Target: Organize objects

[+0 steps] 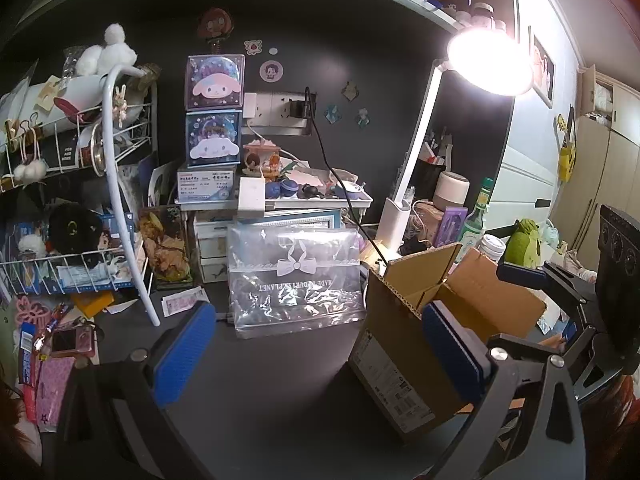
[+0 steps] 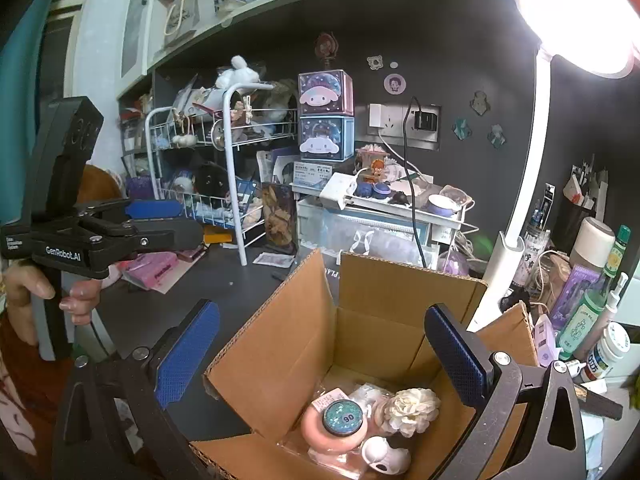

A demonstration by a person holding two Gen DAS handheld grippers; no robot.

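An open cardboard box (image 2: 372, 344) stands on the dark desk; it also shows in the left wrist view (image 1: 404, 344). Inside lie a pink round item with a glittery "90" lid (image 2: 340, 424), a cream fabric flower (image 2: 412, 406) and a small white piece (image 2: 386, 456). My right gripper (image 2: 320, 356) is open and empty, hovering over the box's opening. My left gripper (image 1: 320, 356) is open and empty above the bare desk, left of the box, facing a clear bow-printed pouch (image 1: 296, 280). The left gripper also appears at the left of the right wrist view (image 2: 152, 220).
A white wire rack (image 1: 80, 208) full of plush toys stands left. Stacked character boxes (image 1: 214, 112), a drawer unit (image 1: 280, 208), a lit desk lamp (image 1: 490, 60) and bottles (image 2: 592, 300) crowd the back and right. A pink camera (image 1: 72, 340) and papers lie left.
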